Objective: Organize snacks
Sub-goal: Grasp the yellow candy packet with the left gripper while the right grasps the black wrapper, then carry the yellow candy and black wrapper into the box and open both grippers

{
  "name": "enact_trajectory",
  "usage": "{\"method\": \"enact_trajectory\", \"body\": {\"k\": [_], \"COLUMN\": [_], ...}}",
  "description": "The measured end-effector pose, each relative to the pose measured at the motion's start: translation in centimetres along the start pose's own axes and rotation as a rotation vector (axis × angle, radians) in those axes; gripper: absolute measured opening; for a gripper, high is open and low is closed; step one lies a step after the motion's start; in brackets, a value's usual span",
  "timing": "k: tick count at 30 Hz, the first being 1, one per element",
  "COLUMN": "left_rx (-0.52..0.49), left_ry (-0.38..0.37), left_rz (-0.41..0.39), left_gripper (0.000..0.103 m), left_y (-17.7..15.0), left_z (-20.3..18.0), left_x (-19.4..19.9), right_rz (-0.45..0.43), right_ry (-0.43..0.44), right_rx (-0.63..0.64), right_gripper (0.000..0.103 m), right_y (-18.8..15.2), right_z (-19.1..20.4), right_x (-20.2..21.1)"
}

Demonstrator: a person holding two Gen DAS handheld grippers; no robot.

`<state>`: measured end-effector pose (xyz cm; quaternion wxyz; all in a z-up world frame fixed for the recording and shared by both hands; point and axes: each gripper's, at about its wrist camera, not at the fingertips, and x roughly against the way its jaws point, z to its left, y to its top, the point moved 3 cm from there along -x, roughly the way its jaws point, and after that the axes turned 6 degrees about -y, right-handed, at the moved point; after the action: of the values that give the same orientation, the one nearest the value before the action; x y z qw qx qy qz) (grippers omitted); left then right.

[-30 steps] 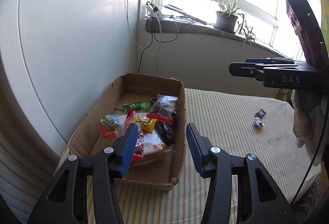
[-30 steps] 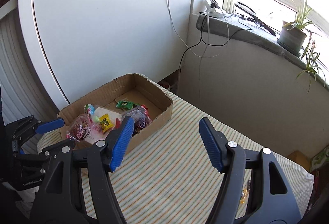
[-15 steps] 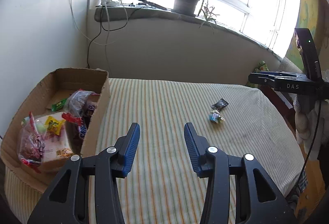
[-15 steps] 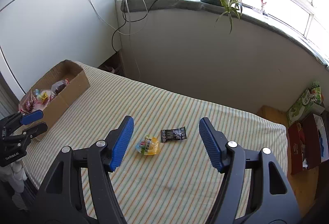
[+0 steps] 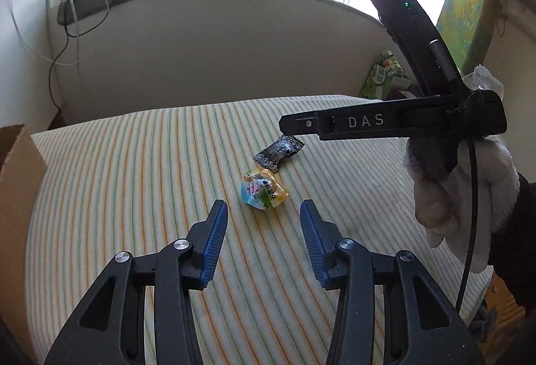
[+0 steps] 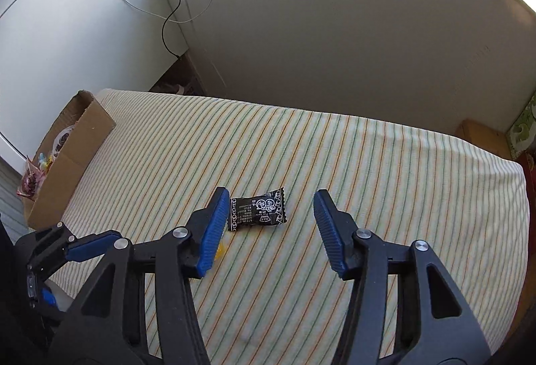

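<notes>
A: Quick status. Where are the snacks?

B: Most sit in the cardboard box (image 6: 72, 143) at the far left edge of the striped tabletop (image 6: 368, 164). Two are left out, well apart from the box: a black candy packet (image 6: 258, 209) and, just beside it on the near side, a yellow-blue jelly pack (image 5: 264, 189). In the left view they look close to touching; can't tell if they do.

A: Grippers?

B: Left gripper (image 5: 264, 226), jaws spread wide, nothing in them, aimed at the jelly pack, which lies just past the tips. Right gripper (image 6: 269, 221), jaws also released and empty, straddling the black packet; its left pad is nearly at the packet's end, not clearly touching.

A: Progress?

B: My read: mostly done. The box is well filled and only those two pieces remain on the cloth. Neither is grasped yet.

A: What's left?

B: Close on each piece, carry both over to the box, drop them in. Thin crinkly wrappers lying flat, so a pinch may slip.
</notes>
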<state>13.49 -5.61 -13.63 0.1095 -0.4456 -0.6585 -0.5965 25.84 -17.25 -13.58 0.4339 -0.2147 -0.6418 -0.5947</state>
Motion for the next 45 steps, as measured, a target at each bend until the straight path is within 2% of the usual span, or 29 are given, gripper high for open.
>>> {"method": "enact_trajectory", "body": {"k": [2, 5, 14, 17, 20, 22, 23, 27, 30, 33, 36, 40, 42, 45], "left_rx": [0.002, 0.001, 0.009, -0.003, 0.0, -0.01, -0.016, -0.018, -0.021, -0.022, -0.011, -0.005, -0.003, 0.002], "left_ry": [-0.022, -0.035, 0.01, 0.047, 0.06, 0.074, 0.077, 0.072, 0.075, 0.076, 0.069, 0.069, 0.068, 0.071], "left_rz": [0.015, 0.022, 0.087, 0.085, 0.087, 0.089, 0.092, 0.094, 0.092, 0.091, 0.078, 0.062, 0.062, 0.053], "left_gripper": [0.044, 0.044, 0.044, 0.036, 0.032, 0.028, 0.021, 0.021, 0.021, 0.021, 0.021, 0.021, 0.021, 0.021], "left_y": [0.4, 0.8, 1.5, 1.3, 1.3, 1.2, 1.1, 0.9, 0.7, 0.9, 0.8, 0.5, 0.3, 0.1], "left_z": [-0.2, -0.3, 0.4, 0.0, 0.1, -0.1, -0.2, -0.3, -0.2, -0.1, -0.2, -0.2, -0.2, -0.2], "left_x": [-1.5, -2.8, -4.7, -4.5, -4.4, -4.2, -4.1, -3.6, -3.3, -4.3, -3.9, -3.1, -3.0, -2.4], "right_rz": [0.018, 0.031, 0.031, 0.02, 0.019, 0.016, 0.015, 0.003, -0.005, -0.018, -0.033, -0.056, -0.063, -0.039], "right_ry": [0.022, 0.04, 0.044, 0.035, 0.038, 0.032, 0.027, 0.046, 0.06, 0.057, 0.049, 0.04, 0.054, 0.026], "right_rx": [-0.007, -0.008, 0.023, 0.031, 0.06, 0.081, 0.085, 0.068, 0.053, 0.035, 0.032, 0.035, 0.07, 0.131], "right_gripper": [0.043, 0.043, 0.044, 0.043, 0.032, 0.029, 0.028, 0.015, 0.01, 0.006, 0.002, 0.001, 0.001, 0.002], "right_y": [0.0, -0.3, -0.8, -0.8, -1.0, -1.2, -1.4, -1.7, -2.0, -2.3, -2.7, -3.3, -3.5, -3.6], "right_z": [0.1, 0.1, 0.0, 0.5, 1.2, 1.8, 2.0, 1.4, 0.9, 0.6, 0.5, 0.4, 0.8, 1.3], "right_x": [-1.1, -2.0, -3.1, -3.3, -3.2, -3.0, -2.9, -2.1, -1.2, -0.3, 0.5, 1.8, 1.9, 1.3]}}
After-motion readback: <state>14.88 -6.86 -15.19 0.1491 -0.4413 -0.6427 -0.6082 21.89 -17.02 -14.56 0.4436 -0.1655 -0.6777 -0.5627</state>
